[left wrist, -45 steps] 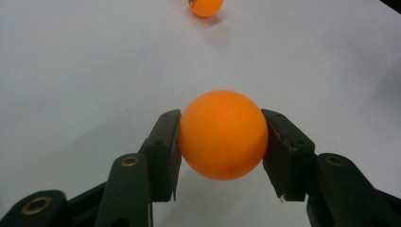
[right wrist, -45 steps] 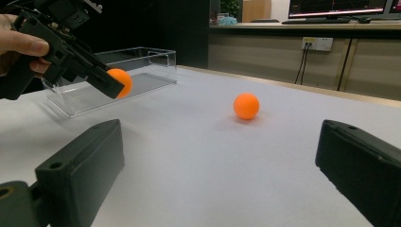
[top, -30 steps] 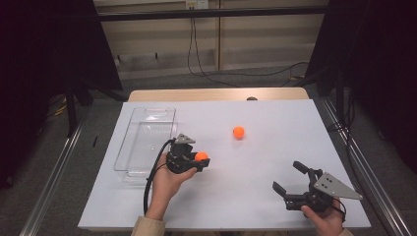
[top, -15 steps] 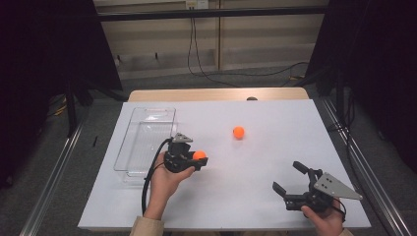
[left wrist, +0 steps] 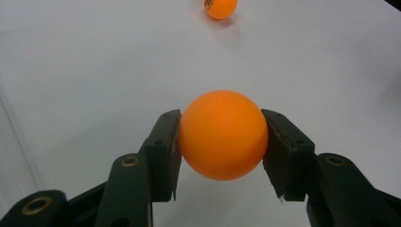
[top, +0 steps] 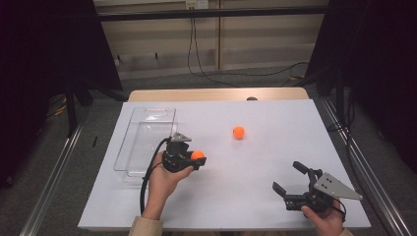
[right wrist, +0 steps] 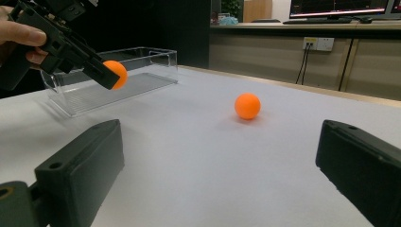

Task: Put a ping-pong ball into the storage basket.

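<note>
Left gripper [top: 196, 158] clenches an orange ball [top: 197, 155] between both jaws, lifted just beside the clear plastic bin [top: 142, 140], on its right. Right gripper [top: 290, 181] sits released with jaws spread, well apart from the bin near the white table's [top: 255, 196] front edge. A second orange ball [top: 238, 132] lies loose on the table beyond the bin's right side. The left gripper view reveals dark print on that far ball [left wrist: 220, 7].

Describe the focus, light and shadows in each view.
High view: even light on the white table, dark surroundings, small detail soft. Left gripper view: the held ball is sharp, evenly lit; the far ball is cut by the frame edge. Right gripper view: the right tool's near jaws are blurred; the far ball casts a faint shadow.
</note>
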Motion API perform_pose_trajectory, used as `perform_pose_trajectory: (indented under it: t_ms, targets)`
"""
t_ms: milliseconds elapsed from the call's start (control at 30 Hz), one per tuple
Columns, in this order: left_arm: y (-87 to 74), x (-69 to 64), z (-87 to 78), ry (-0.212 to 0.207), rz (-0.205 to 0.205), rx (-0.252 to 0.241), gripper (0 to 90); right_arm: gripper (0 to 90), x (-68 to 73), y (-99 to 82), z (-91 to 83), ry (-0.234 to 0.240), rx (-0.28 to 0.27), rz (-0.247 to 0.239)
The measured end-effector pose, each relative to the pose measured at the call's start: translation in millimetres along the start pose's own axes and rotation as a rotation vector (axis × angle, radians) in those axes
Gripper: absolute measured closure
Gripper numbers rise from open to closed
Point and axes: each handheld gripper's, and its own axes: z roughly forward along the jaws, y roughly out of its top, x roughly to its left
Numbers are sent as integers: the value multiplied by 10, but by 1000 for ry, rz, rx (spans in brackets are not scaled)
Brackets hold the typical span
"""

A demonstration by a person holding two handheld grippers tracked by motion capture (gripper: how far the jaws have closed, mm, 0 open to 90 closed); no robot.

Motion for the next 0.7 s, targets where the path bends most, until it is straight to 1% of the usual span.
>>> perform_pose_trajectory:
  t_ms: [33, 100, 133, 200, 233, 267, 333, 467, 500, 533, 567, 600, 633, 667, 700]
  targets:
    - [6, 11, -20, 8, 13, 16, 511, 12, -1, 0, 0, 0, 0, -1]
    - [6, 15, -33, 7, 1, 0, 511, 12, -3, 0, 0, 0, 0, -4]
    - [5, 8, -33, 5, -15, -11, 511, 12, -1, 0, 0, -1, 0, -1]
    - [8, 26, -51, 6, 6, 4, 511, 12, 0, 0, 2, 2, 0, -1]
    - [12, 25, -59, 8, 7, 14, 511, 12, 2, -1, 7, 4, -5, -2]
    - [10, 25, -57, 4, 6, 12, 511, 12, 0, -2, 7, 4, -2, -8]
    - [9, 28, -53, 3, 6, 7, 511, 12, 3, -2, 10, 4, -2, -6]
    - [15, 36, -66, 12, 8, 23, 511, 12, 6, 0, 10, 0, -2, -4]
    - [13, 33, -64, 5, -3, 13, 511, 11, 4, -1, 9, 4, -1, -8]
    - [14, 35, -69, 11, -2, 15, 511, 11, 7, 0, 11, 1, -6, 1]
    - [17, 35, -74, 16, -1, 15, 511, 11, 5, -1, 11, 4, -3, -4]
    - [14, 27, -65, 22, -12, -5, 511, 11, 4, -1, 10, 4, -4, -3]
    - [16, 39, -74, 18, 0, 0, 511, 11, 4, -1, 10, 4, -4, -3]
    - [18, 40, -79, 11, -1, 4, 511, 11, 3, -1, 10, 4, -4, -4]
    - [22, 34, -85, 17, -2, 11, 511, 11, 3, -1, 11, 4, -4, -3]
